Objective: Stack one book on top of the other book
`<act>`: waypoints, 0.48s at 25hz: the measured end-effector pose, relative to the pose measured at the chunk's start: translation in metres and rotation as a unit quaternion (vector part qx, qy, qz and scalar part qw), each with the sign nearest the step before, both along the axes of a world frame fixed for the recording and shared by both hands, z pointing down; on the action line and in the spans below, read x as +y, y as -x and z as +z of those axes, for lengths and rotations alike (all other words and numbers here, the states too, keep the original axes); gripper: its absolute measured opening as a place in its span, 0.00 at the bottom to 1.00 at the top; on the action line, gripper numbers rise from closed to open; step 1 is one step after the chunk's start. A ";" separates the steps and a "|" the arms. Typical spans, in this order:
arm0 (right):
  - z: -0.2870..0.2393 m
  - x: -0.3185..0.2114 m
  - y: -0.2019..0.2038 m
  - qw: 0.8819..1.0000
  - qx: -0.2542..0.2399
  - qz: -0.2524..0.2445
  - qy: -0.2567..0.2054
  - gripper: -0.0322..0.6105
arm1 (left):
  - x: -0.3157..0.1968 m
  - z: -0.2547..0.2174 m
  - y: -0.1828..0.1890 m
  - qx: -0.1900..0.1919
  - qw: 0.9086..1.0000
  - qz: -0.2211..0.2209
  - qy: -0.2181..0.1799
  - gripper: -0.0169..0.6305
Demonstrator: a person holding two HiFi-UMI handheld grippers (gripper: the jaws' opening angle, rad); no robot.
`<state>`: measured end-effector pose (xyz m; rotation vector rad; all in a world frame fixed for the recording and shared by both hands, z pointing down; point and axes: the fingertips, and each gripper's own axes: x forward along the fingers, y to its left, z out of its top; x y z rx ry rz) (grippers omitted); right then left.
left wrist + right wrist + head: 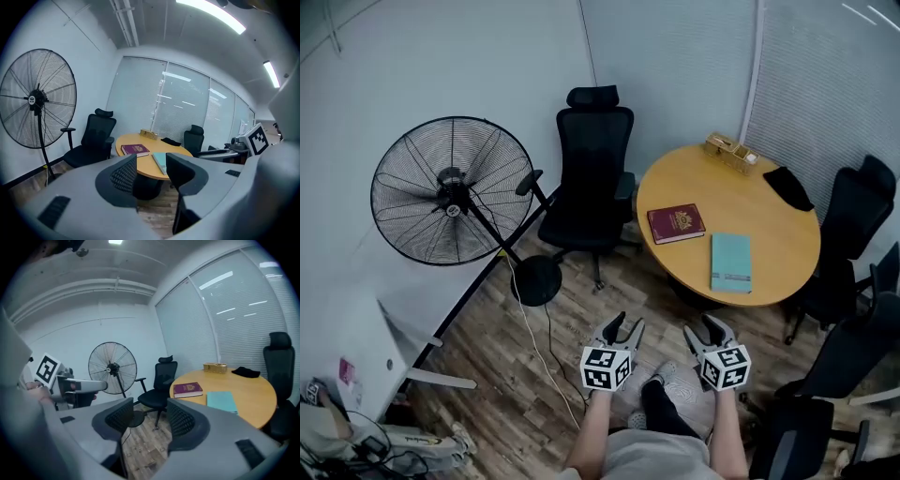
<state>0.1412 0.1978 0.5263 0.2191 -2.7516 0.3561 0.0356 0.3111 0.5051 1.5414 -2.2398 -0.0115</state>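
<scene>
A: Fingers (125, 174) spread on left gripper (625, 325), nothing pinched. Same on right gripper (705, 326): spread, empty, only floor and chair visible through the gap.

B: Books?

A: Maroon book (676, 223) and teal book (731, 262), both flat on the round table (787, 244). Side by side, apart, not touching. Maroon toward the office chair (589, 178), teal closer to the table's near edge.

B: Progress?

A: None, by the look of it. No stack, neither book lifted or touched. Both grippers low in front of the body, over wood floor (487, 356), well short of the table.

B: Remaining?

A: Likely everything: close in on the table, take one book by an edge, lift, set it square on the other, release.

B: Anything in the way?

A: Not near the books. Gold box (729, 150) and a black cloth-like item (788, 187) at the table's far side, well apart from both. Standing fan (453, 190) off left by the wall. More chairs crowding the right side of the table, so possibly a tight approach there.
</scene>
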 end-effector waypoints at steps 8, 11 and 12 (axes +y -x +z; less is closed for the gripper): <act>0.002 -0.045 0.056 0.999 -0.009 -0.021 0.034 0.48 | -0.059 -0.006 0.040 -0.001 0.998 0.051 0.033 0.39; -0.006 -0.063 0.088 0.999 -0.014 -0.030 0.034 0.48 | -0.070 -0.021 0.072 -0.013 0.999 0.034 0.031 0.41; -0.010 -0.069 0.098 0.999 -0.019 -0.032 0.034 0.48 | -0.074 -0.026 0.084 -0.017 0.999 0.026 0.030 0.41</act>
